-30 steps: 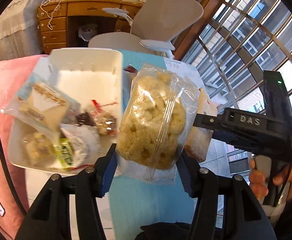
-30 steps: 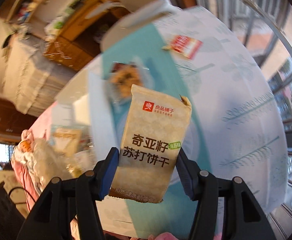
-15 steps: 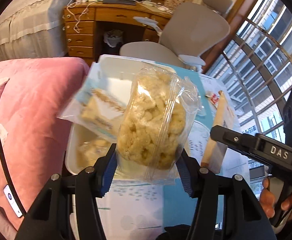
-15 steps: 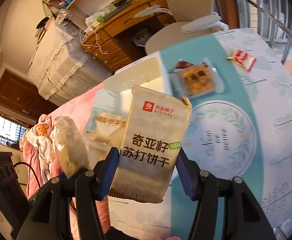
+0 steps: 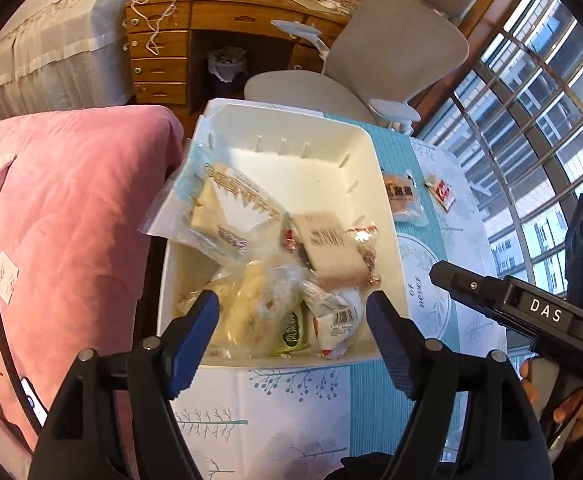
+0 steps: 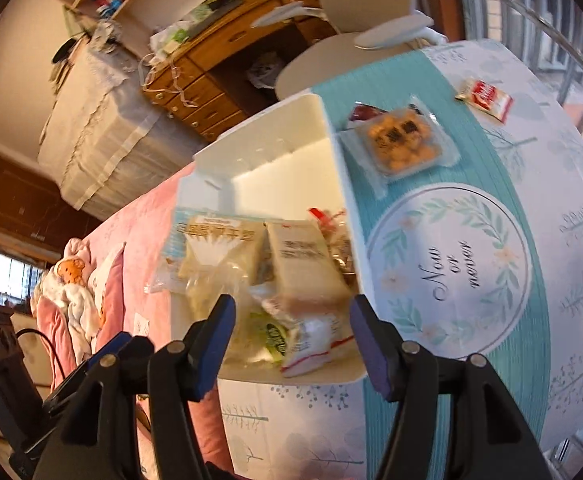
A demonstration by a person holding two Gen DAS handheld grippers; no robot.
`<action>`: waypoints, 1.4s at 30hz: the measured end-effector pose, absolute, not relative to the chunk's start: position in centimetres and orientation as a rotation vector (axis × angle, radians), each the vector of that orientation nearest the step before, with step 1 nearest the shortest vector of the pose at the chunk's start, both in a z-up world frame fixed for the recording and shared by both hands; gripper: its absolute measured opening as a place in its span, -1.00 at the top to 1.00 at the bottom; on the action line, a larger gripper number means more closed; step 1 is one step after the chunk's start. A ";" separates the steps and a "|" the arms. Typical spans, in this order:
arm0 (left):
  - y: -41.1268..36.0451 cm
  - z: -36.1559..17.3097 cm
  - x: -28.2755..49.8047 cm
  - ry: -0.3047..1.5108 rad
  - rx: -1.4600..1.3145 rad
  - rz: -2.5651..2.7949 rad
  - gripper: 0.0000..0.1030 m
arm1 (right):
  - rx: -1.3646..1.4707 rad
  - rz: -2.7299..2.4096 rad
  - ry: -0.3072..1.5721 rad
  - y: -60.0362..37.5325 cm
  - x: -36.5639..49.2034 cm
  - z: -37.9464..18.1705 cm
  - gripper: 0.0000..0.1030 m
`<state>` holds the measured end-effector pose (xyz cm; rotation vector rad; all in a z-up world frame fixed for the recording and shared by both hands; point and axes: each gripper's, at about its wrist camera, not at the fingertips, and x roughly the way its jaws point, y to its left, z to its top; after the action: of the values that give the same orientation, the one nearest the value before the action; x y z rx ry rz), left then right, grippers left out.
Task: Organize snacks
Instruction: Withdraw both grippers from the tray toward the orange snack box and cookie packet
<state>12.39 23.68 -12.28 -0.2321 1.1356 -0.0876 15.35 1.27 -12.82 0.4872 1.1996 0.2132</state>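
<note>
Both claws apart, left gripper (image 5: 293, 328) opening, right gripper (image 6: 291, 330) empty — pinch the clear crinkly cookie pack (image 6: 401, 142) by its sealed edge; light, crushable.

Warm daylight enters through the window (image 5: 539, 128) at the right of the frame. Fisheye bending darkens the corners. The snack packets (image 6: 303, 264) at centre are motion-blurred; elsewhere focus holds.

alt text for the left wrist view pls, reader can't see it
The left claw hangs with jaws opening and nothing between them, above a white bin heaped with snack packets. Two packets lie on the patterned tablecloth beside the bin, the right claw at right.
</note>
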 end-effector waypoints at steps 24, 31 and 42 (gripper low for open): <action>4.3 -13.9 21.0 1.284 0.103 -0.292 -0.58 | 0.257 0.170 1.120 -13.8 16.1 -15.9 -0.28; -0.4 -16.4 25.3 1.359 0.268 -0.339 -0.61 | 0.182 0.181 1.054 -17.5 19.5 -16.9 -0.35; -4.6 -20.3 31.9 1.452 0.517 -0.397 -0.71 | 0.049 0.157 0.900 -20.2 26.1 -18.6 -0.47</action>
<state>31.90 -4.57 -20.33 0.5168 1.4518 -0.3967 26.11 -20.23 -18.56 0.0492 0.8997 0.1566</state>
